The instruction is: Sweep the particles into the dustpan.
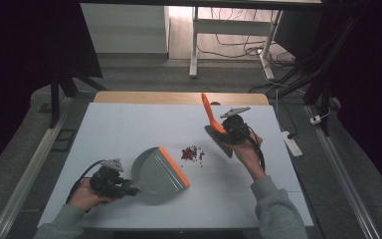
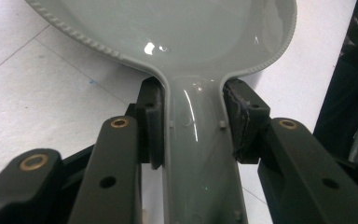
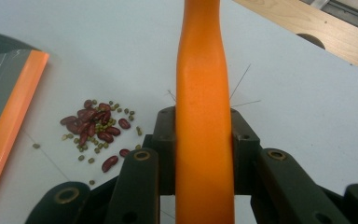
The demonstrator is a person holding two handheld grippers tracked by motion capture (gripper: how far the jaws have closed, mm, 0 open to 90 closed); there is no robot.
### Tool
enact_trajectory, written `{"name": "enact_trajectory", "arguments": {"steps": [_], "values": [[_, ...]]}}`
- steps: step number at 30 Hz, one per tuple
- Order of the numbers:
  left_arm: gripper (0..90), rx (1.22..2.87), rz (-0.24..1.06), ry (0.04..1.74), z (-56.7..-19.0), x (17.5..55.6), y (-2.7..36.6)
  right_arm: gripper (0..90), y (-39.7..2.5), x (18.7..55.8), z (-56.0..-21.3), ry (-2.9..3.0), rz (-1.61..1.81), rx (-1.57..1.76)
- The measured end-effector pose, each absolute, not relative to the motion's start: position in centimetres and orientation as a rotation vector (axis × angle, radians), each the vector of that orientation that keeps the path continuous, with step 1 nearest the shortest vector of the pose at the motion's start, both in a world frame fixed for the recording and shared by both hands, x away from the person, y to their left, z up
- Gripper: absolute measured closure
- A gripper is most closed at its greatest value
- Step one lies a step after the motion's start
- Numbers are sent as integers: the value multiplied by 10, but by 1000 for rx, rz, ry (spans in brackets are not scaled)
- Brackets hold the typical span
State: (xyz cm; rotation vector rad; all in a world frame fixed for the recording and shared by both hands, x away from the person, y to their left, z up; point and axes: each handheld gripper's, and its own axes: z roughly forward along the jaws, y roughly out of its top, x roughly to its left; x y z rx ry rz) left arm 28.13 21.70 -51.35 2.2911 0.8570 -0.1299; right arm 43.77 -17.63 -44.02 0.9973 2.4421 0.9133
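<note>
A grey dustpan (image 1: 154,172) with an orange lip (image 1: 174,166) lies on the white table, its lip facing a small pile of red and green beans (image 1: 192,153). My left gripper (image 1: 122,186) is shut on the dustpan's grey handle (image 2: 200,154), jaws pressed on both sides. My right gripper (image 1: 229,130) is shut on the orange handle (image 3: 204,116) of a brush (image 1: 218,141), whose grey bristles hang just right of the beans. In the right gripper view the beans (image 3: 95,126) lie to the left, near the orange lip (image 3: 9,119).
The white table top (image 1: 124,129) has a wooden strip (image 1: 179,97) along its far edge. A white power strip (image 1: 291,142) lies off the table's right side. Desk legs and cables stand on the floor beyond.
</note>
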Motion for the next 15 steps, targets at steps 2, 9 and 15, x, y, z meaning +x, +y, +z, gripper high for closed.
{"name": "enact_trajectory", "arguments": {"steps": [2, 9, 15], "values": [[618, 2292, -137, 860, -514, 282, 216, 705, -174, 440, -442, 2442, 906, 999], [618, 2294, -145, 874, -515, 283, 215, 705, -167, 447, -451, 2457, 874, 1007], [618, 2293, -159, 868, -517, 283, 214, 705, -159, 452, -461, 2476, 846, 1003]]}}
